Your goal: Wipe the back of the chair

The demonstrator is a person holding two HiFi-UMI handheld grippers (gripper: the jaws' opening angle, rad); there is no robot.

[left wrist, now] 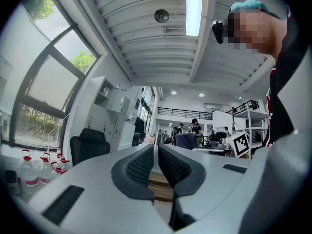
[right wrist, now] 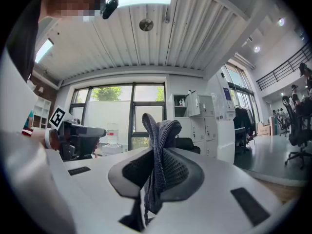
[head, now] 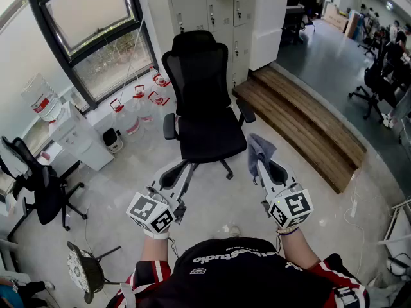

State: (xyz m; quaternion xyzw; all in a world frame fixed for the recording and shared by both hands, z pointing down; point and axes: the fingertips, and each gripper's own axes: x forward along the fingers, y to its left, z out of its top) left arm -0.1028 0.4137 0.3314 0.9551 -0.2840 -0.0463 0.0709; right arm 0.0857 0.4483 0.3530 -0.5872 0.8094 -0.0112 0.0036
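Observation:
A black mesh office chair (head: 199,101) stands ahead of me, facing me, its back (head: 196,69) toward the window. My right gripper (head: 262,160) is shut on a grey-blue cloth (head: 259,147), held just right of the seat's front corner; the cloth (right wrist: 158,152) sticks up between its pads. My left gripper (head: 174,174) is shut with nothing in it, below the seat's front edge and above the chair's base. In the left gripper view the chair (left wrist: 87,144) shows at the left, apart from the jaws.
Water jugs (head: 138,104) stand by the window. A white water dispenser (head: 77,130) is at the left, with another black chair (head: 38,185) and a stool (head: 83,271) beside it. A wooden step (head: 308,124) runs at the right. White lockers (head: 218,11) stand behind the chair.

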